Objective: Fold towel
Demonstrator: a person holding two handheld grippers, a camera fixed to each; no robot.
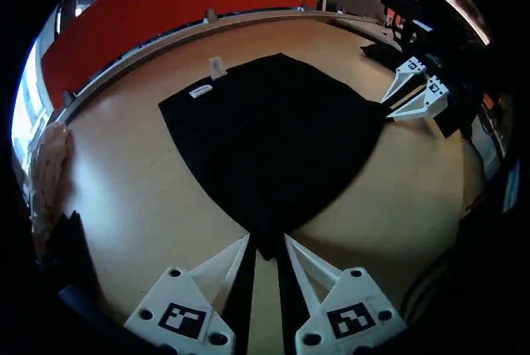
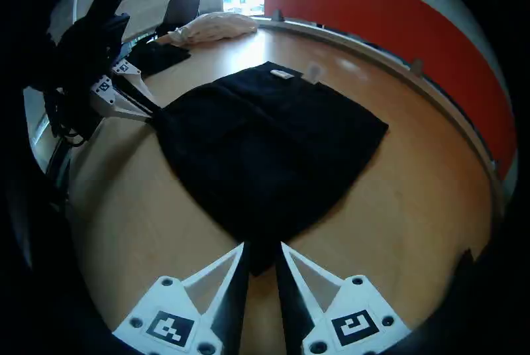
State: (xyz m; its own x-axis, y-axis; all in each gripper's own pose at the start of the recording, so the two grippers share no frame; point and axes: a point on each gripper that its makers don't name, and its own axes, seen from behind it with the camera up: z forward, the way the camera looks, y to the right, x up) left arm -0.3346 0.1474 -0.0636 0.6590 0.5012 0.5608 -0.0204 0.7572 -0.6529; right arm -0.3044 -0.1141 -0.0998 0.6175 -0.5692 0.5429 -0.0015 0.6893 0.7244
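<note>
Since the black towel (image 1: pixel 278 143) is soft, light and limp, corners grip best; left gripper (image 1: pixel 267 255) and right gripper (image 2: pixel 263 259) each pinch one, nearly closed.

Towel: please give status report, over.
Left gripper shut on one towel corner. Right gripper shut on neighbouring corner. Towel lies flat on table. Small white object beside far edge.

Matt cloth towel (image 1: pixel 278 136); smooth wooden table (image 1: pixel 132 176)
</note>
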